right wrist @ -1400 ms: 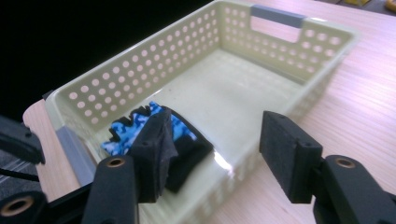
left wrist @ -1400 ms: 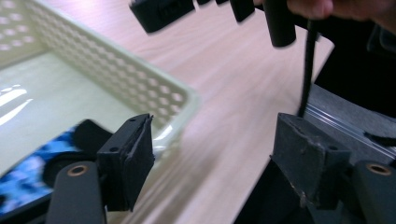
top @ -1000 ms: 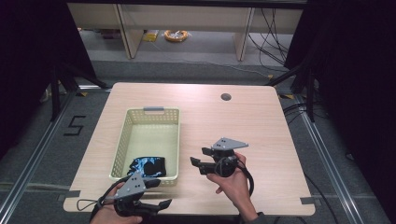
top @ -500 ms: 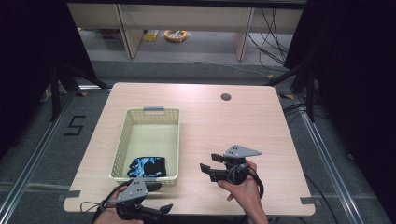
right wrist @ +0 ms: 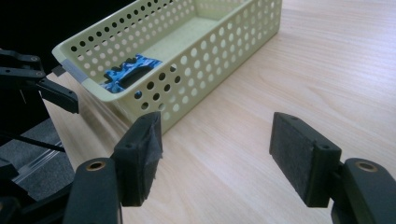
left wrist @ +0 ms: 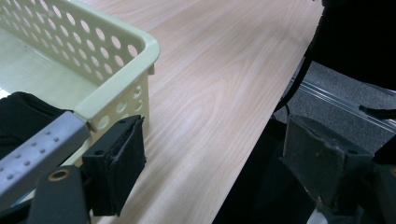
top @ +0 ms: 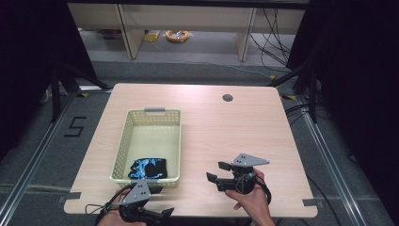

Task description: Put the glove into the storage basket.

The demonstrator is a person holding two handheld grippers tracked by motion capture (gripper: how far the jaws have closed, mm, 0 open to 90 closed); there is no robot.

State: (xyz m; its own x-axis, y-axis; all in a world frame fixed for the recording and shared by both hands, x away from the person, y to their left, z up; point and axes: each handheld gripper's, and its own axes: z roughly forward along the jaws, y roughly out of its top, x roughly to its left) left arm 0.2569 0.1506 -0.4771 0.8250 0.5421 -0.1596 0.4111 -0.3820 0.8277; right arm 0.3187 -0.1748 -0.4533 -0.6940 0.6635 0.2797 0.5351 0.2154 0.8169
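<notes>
Both hands have drawn back toward six o'clock since a second ago — the left gripper (top: 162, 202) has come off the basket's near end to the surface's near edge, and the right gripper (top: 219, 172) has slid down and toward the person. Their jaws have just been opening, and both pairs stand spread with nothing between them.

The thing in play, a dark cloth with blue print (top: 148, 168), lies inside the pale green basket (top: 153, 112) at its six o'clock end, against the near wall. From the right gripper view the cloth (right wrist: 127, 72) shows through the perforated side, resting on the basket floor.

By my reading the drop-off is done and this is the retreat — cloth delivered, tools let go. Whatever comes next looks to call for little more than parking both grippers apart from the basket, or reaching out across the bare wooden surface (top: 235, 127).

Pose: the left hand sits low at seven o'clock with its jaws pointing toward three; the right hand (top: 249, 197) grips from below, jaws aimed at nine o'clock, toward the basket.
</notes>
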